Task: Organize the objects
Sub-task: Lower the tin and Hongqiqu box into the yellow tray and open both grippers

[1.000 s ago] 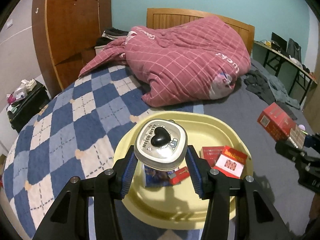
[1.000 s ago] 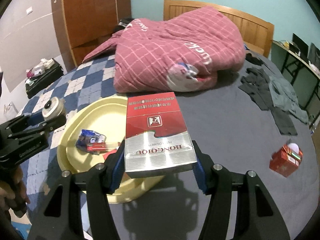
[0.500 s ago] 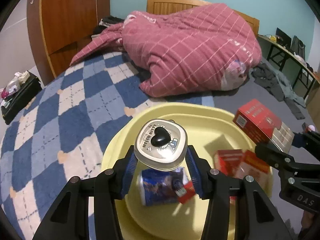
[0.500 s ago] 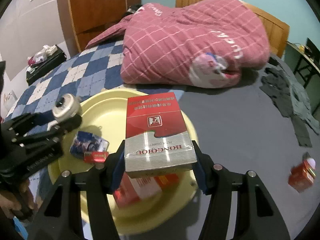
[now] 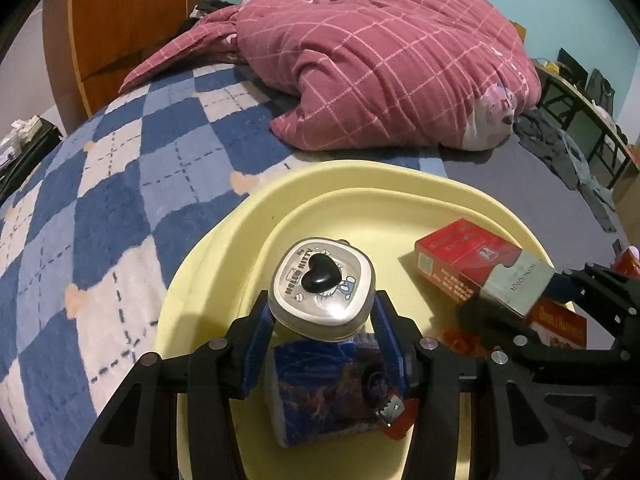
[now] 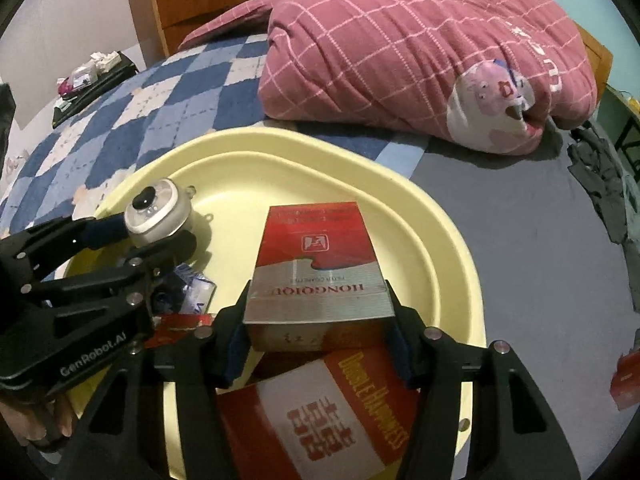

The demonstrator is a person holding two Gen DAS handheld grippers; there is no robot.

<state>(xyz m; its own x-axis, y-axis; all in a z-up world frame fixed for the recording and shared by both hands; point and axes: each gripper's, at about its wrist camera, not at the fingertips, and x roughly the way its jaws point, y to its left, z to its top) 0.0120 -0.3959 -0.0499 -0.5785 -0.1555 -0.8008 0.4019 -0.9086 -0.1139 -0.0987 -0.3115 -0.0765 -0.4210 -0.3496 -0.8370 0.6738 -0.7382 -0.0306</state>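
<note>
- The left hand-held gripper [image 5: 322,332] is clamped on a small silver tin with a black heart [image 5: 322,286], above the pale yellow plastic tray [image 5: 360,196] on the bed [image 5: 100,200].
- The right hand-held gripper [image 6: 316,338] is clamped on a red and silver cigarette pack [image 6: 316,276]; its jaws have just closed a little on the pack, over the same tray.

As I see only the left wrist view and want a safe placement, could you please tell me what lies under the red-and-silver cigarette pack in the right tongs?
Observer: A red-and-white Double Happiness box lies in the pale yellow plastic tray, directly below the red-and-silver cigarette pack.
Operator: Is the grip square?
Observer: The right tongs clamp both its narrow sides; their jaws have just closed slightly.
Operator: I glimpse something red beyond them; what is it?
Observer: A small red box, lying on the grey sheet outside the tray.
</note>
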